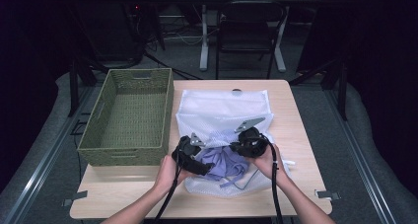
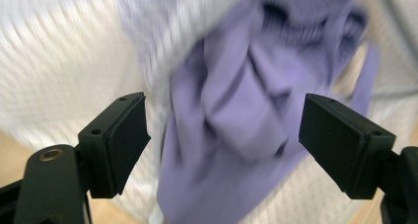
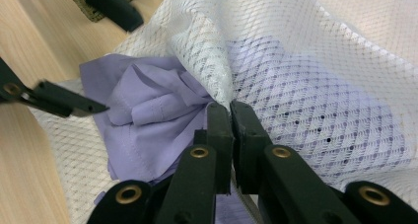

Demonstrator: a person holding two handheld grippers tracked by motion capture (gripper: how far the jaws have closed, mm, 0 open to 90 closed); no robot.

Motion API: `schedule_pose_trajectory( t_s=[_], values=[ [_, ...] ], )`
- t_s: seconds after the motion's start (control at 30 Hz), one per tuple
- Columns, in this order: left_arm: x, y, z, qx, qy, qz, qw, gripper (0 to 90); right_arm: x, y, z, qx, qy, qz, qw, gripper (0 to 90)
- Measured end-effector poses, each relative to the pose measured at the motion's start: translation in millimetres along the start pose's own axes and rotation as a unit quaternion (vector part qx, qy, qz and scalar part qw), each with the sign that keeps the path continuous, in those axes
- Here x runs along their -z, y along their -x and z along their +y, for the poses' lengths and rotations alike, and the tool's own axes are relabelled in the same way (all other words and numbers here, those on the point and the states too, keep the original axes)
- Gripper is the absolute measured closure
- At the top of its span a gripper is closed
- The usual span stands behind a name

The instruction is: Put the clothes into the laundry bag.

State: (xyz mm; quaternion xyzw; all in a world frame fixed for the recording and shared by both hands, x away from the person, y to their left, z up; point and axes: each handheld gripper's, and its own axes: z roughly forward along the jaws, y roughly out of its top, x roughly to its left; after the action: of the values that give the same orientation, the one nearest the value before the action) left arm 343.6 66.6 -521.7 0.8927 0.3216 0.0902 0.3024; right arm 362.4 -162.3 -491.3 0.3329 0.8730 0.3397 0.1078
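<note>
With our right gripper point(image 3: 230, 110) pinching the upper edge of the white mesh laundry bag point(image 1: 222, 110) at its mouth, the lilac garment point(image 2: 236, 120) spills out directly ahead of our left gripper point(image 2: 224, 130), whose jaws stand spread either side of it, nearer than the right.

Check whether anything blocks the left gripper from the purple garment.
Nothing visible does. The left gripper is open with the purple garment directly ahead between its jaws. The right gripper pinches the mesh bag edge, holding it off the garment.
</note>
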Motion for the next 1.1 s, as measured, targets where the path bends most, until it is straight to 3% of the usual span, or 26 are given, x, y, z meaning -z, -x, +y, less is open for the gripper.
schedule_pose_trajectory(
  t_s=[0.03, 0.1, 0.2, 0.3, 0.43, 0.47, 0.57, 0.67, 0.83, 0.97, 1.0, 1.1],
  values=[
    [-8.3, -0.9, -6.5, 0.004, -0.025, -0.001, 0.9997, 19.5, 0.0, -0.1, 0.3, 0.0, 0.0, 0.0, 1.0, 87.7],
    [-17.0, -4.3, -10.3, 0.01, -0.043, 0.001, 0.999, 20.6, -1.0, -0.1, 0.4, 0.0, -0.001, 0.001, 1.0, 87.7],
    [-27.1, -9.4, -13.1, 0.024, -0.053, 0.002, 0.9983, 27.1, -2.9, -0.4, 0.3, -0.001, -0.004, 0.001, 1.0, 87.7],
    [-31.1, -11.1, -14.9, 0.031, -0.053, -0.004, 0.9981, 34.7, -3.9, -0.6, -0.2, 0.001, -0.006, 0.001, 1.0, 87.7],
    [-31.8, -6.6, -15.2, 0.018, -0.049, -0.007, 0.9986, 50.1, -6.4, -1.4, -0.3, 0.002, -0.009, 0.002, 1.0, 87.7],
    [-31.7, -6.7, -15.1, 0.017, -0.045, -0.018, 0.9987, 54.8, -7.1, -1.7, -0.5, 0.0, -0.011, 0.002, 0.9999, 87.7],
    [-32.1, -7.4, -14.8, 0.016, -0.039, -0.025, 0.9988, 64.8, -8.8, -1.9, -0.6, 0.003, -0.012, 0.003, 0.9999, 87.7],
    [-27.4, -5.5, -12.8, 0.009, -0.032, -0.012, 0.9994, 78.6, -7.1, -4.3, 0.7, 0.008, -0.01, 0.001, 0.9999, 87.7],
    [-20.5, -3.8, -10.6, 0.002, -0.023, 0.0, 0.9997, 75.5, -3.3, -5.0, 2.5, 0.008, -0.003, 0.001, 1.0, 87.7],
    [-21.1, 0.4, -8.6, -0.01, -0.032, 0.009, 0.9994, 61.2, -4.5, -3.5, 1.8, 0.005, -0.005, 0.001, 1.0, 87.6],
    [-21.1, 0.4, -8.6, -0.01, -0.032, 0.009, 0.9994, 61.9, -4.5, -3.5, 1.8, 0.005, -0.005, 0.001, 1.0, 87.6],
    [-24.6, 6.1, -9.7, -0.021, -0.032, 0.005, 0.9993, 75.4, -3.7, -3.7, 1.7, 0.007, -0.004, 0.002, 1.0, 87.7]
  ],
)
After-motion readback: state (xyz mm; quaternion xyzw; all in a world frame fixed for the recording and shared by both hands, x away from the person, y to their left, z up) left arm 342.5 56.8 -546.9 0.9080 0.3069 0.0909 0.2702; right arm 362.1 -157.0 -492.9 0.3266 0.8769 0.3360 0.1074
